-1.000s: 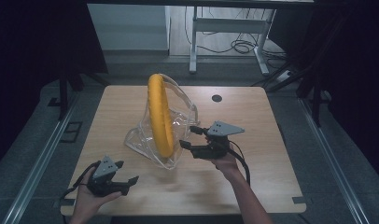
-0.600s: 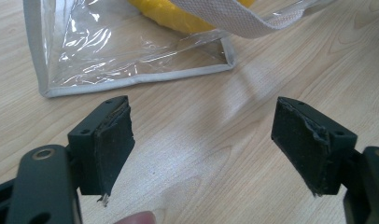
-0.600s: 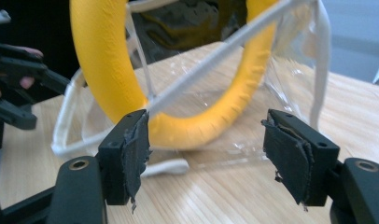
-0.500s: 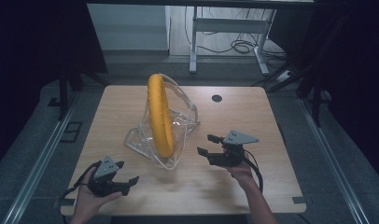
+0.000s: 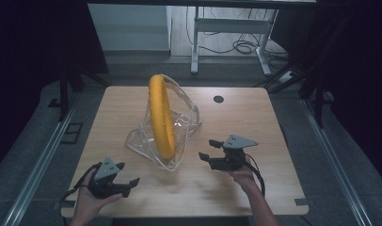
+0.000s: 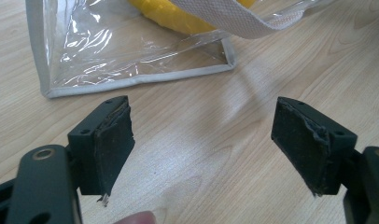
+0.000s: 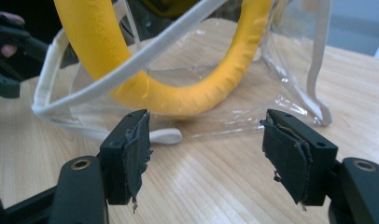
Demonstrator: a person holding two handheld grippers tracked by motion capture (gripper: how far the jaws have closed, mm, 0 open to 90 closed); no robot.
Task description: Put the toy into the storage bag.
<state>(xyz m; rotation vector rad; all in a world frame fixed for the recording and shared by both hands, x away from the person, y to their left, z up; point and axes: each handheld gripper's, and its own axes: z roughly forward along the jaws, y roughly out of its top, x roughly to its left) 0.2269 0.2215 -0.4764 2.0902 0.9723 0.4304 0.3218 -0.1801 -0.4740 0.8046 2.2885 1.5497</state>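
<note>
A yellow ring (image 5: 161,115) stands upright inside a clear plastic bag (image 5: 182,129) with white webbing straps, in the middle of the wooden table (image 5: 255,117). In the right gripper view the yellow ring (image 7: 178,100) sits low in the clear bag (image 7: 290,79) just beyond the jaws. My right gripper (image 5: 207,150) rests to the right of the bag, open, with nothing between its fingers (image 7: 131,149). My left gripper (image 5: 129,175) stays near the table's front left edge, open and empty, facing the bag's corner (image 6: 131,60).
A small black round hole (image 5: 218,99) lies in the table's far right part. Behind the table stand a desk frame and loose cables (image 5: 241,44) on the floor. Dark curtains flank both sides.
My right gripper has pulled away from the bag, moving right and down toward the table's front. The bag and ring stand as before. The left gripper has not moved.
</note>
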